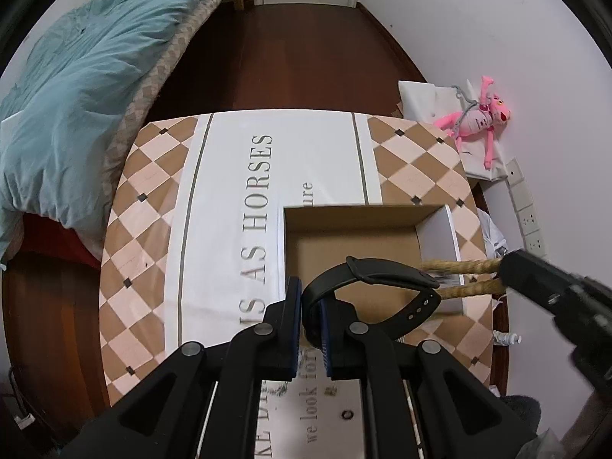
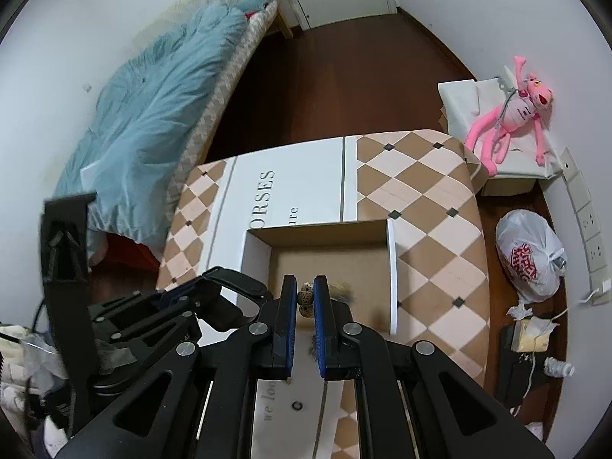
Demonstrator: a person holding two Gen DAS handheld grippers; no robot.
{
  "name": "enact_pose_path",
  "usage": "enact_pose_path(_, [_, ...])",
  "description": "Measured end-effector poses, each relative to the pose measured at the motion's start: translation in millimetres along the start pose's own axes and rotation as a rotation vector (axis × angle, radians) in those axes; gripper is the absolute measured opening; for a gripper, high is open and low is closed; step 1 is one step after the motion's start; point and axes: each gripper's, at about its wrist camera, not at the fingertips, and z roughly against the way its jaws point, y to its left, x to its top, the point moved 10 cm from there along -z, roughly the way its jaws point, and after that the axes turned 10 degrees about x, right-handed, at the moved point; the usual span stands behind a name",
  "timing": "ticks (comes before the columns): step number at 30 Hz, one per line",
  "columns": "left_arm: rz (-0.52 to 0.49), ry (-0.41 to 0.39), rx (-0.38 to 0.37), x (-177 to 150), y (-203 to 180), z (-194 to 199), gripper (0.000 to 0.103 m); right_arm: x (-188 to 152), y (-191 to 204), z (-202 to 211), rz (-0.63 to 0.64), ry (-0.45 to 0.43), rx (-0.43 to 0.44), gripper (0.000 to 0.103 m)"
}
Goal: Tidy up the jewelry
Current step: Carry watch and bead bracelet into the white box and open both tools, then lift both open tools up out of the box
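My left gripper [image 1: 311, 298] is shut on a black wristwatch [image 1: 367, 294], whose strap loops out to the right above an open cardboard box [image 1: 344, 218]. My right gripper [image 2: 305, 296] is shut on a string of speckled brown beads [image 2: 307, 298] with a fuzzy tassel [image 2: 340, 288], held over the same box [image 2: 325, 225]. In the left wrist view the right gripper [image 1: 550, 287] comes in from the right with tan bead strands [image 1: 463, 267] sticking out over the box. In the right wrist view the left gripper [image 2: 214, 290] is at the left with the watch.
The box stands on a table with a diamond-patterned cloth [image 1: 145, 206] and a white printed panel. A bed with a blue duvet [image 1: 76, 88] is at the left. A pink plush toy [image 2: 512, 114] lies on a white box at the right; a plastic bag [image 2: 528, 252] lies on the floor.
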Motion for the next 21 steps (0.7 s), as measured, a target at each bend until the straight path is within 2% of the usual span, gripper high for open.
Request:
enact_pose_path(3, [0.011, 0.031, -0.048, 8, -4, -7, 0.015, 4, -6, -21, -0.007, 0.068, -0.008, 0.01])
enact_pose_path(4, [0.014, 0.038, -0.049, 10, -4, -10, 0.029, 4, -11, -27, -0.016, 0.083, -0.016, 0.01])
enact_pose_path(5, [0.019, 0.035, -0.038, 13, -2, -11, 0.053, 3, -17, -32, -0.021, 0.097, -0.032, 0.013])
enact_pose_path(6, [0.019, 0.023, -0.025, 15, 1, -12, 0.067, 2, -22, -35, -0.022, 0.107, -0.043, 0.029])
enact_pose_path(7, [0.02, 0.009, -0.01, 17, 3, -11, 0.087, 0, -27, -37, -0.033, 0.11, -0.052, 0.041])
enact_pose_path(8, [0.019, -0.006, 0.009, 19, 6, -11, 0.091, 0, -33, -38, -0.041, 0.11, -0.056, 0.065])
enact_pose_path(9, [0.017, -0.008, 0.028, 19, 9, -12, 0.092, -2, -38, -38, -0.045, 0.108, -0.065, 0.075])
enact_pose_path(13, [0.017, -0.014, 0.091, 15, 20, -20, 0.101, -13, -56, -41, -0.027, 0.113, -0.157, 0.079])
enact_pose_path(15, [0.016, -0.038, 0.126, 13, 25, -21, 0.101, -20, -62, -43, 0.005, 0.115, -0.222, 0.093])
enact_pose_path(21, [0.003, -0.103, 0.182, 0, 30, -22, 0.102, -42, -73, -54, 0.056, 0.121, -0.329, 0.095])
